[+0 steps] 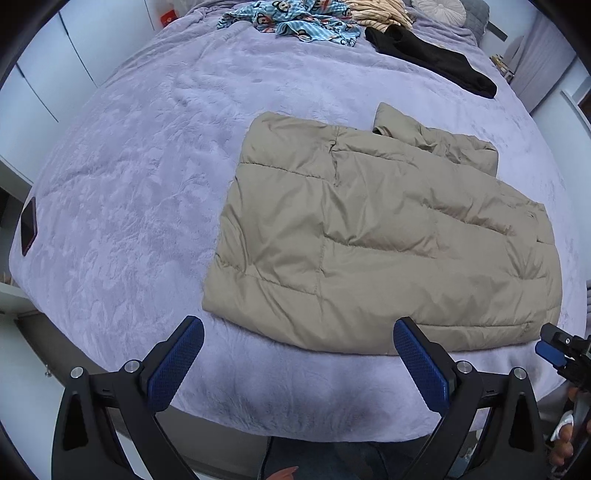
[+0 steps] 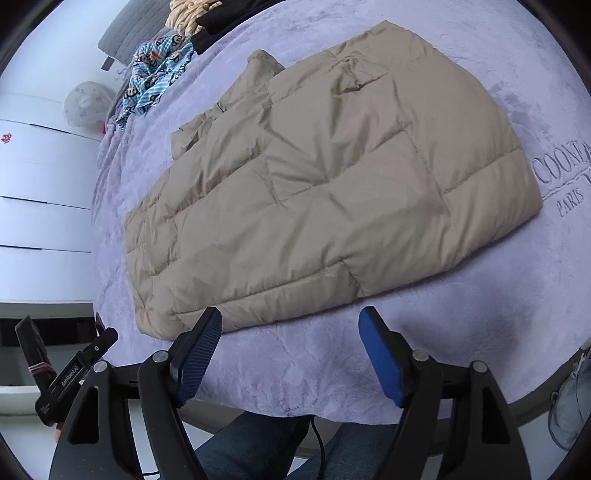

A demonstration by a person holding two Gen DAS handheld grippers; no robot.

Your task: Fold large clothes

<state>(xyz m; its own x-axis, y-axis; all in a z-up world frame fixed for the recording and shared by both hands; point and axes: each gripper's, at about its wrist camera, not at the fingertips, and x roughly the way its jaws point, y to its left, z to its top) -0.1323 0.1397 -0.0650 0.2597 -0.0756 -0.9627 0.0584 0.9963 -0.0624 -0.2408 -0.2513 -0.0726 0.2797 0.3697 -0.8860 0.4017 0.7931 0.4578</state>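
A beige quilted puffer jacket lies folded flat on the purple bedspread, near the bed's front edge. It also shows in the right wrist view. My left gripper is open and empty, hovering over the bedspread just in front of the jacket's near edge. My right gripper is open and empty, just in front of the jacket's near hem; its left fingertip is at the hem. The right gripper also shows at the right edge of the left wrist view.
At the bed's far end lie a blue monkey-print garment, a striped cream garment and a black garment. A dark phone lies at the bed's left edge. White cabinets stand beside the bed.
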